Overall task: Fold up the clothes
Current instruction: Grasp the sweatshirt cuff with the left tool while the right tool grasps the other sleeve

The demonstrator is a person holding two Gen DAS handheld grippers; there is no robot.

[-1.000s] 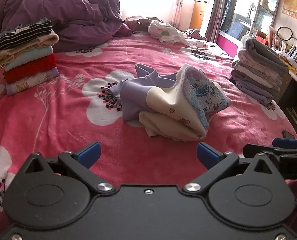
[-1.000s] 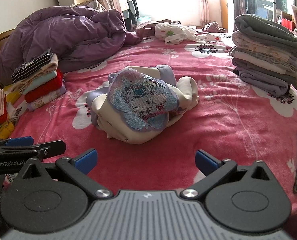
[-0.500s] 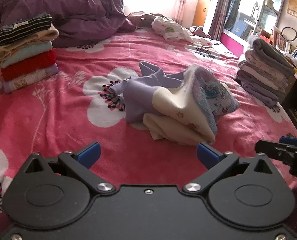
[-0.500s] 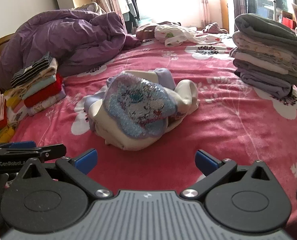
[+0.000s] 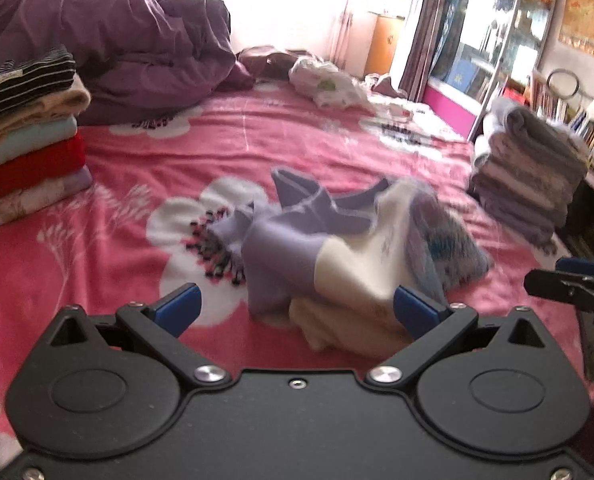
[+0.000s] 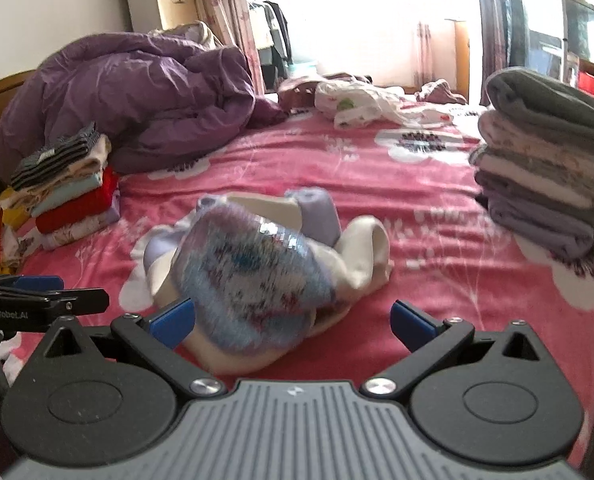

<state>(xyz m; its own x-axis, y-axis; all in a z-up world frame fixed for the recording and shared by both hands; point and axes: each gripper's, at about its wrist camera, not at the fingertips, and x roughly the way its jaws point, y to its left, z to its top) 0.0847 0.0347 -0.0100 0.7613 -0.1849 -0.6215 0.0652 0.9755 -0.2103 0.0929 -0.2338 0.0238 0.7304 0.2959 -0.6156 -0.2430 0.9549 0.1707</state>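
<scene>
The garment (image 6: 265,276) in front of me is not folded at all yet: it lies crumpled in a heap near the middle of the bed (image 5: 257,148), on the pink flowered blanket, partly over one of the white blossoms. I judge the work on this piece has not begun, since nothing is flattened or squared.

It looks like a child's top in cream and lilac. A lilac sleeve or hem sticks up at the back, the cream body is bunched under it, and a sequined blue and silver picture patch (image 6: 253,280) bulges toward my right side. It is blurred in both views, so finer detail escapes me.

My left gripper (image 5: 297,312) is spread wide and holds nothing; the heap sits just beyond its fingertips, nearer the right finger. My right gripper (image 6: 293,320) is likewise spread and empty, with the patch close against its left finger (image 6: 173,320); I cannot tell whether they touch.

Much of the task seems done around it. A folded stack (image 5: 25,128) stands at the left edge of the bed and a second folded stack (image 6: 545,180) at the right edge. More loose clothes (image 6: 357,104) wait at the far edge, beside the purple duvet (image 5: 117,40).
</scene>
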